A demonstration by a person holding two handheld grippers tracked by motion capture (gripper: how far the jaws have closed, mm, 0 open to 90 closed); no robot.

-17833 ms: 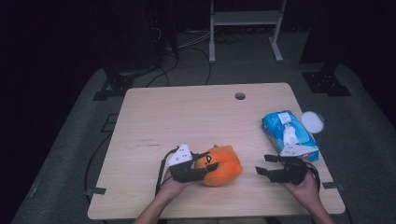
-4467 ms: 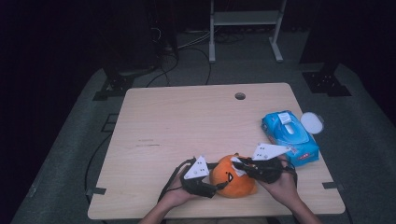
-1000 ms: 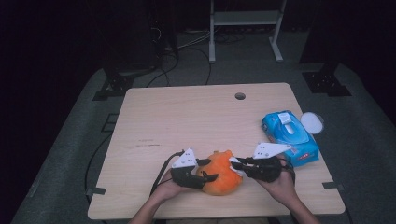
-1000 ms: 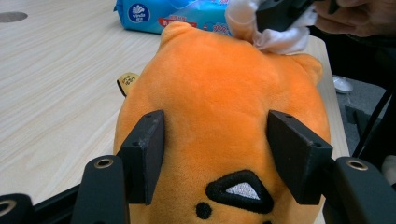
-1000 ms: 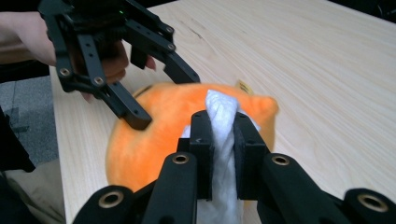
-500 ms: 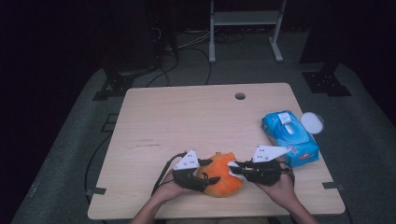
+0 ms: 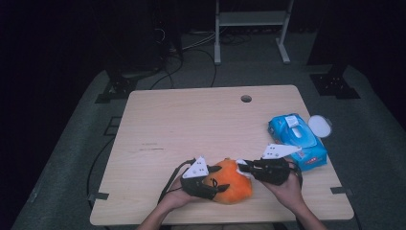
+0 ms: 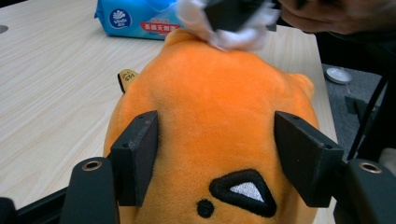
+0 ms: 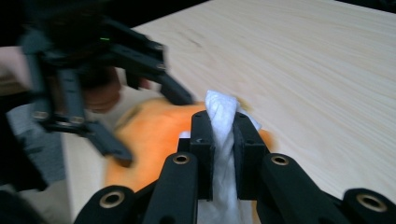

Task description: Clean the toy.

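Now left claw (image 8: 215, 163) gripping plush toy (image 8: 219, 107), right claw (image 9: 219, 135) pinching wipe (image 9: 222, 112)

The high view was dim, its surroundings almost black, with only the table (image 7: 191, 124) softly lit from above and throwing no hard shadows. The left gripper view was bright and sharp on the orange toy (image 8: 210, 116), softening toward its top edge. The right gripper view blurred at its left, and its near foreground was out of focus.

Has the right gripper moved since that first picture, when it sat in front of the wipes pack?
Yes. The right gripper has shifted left, away from the blue wipes pack, to the orange plush toy, with a white wipe clamped in its fingers.
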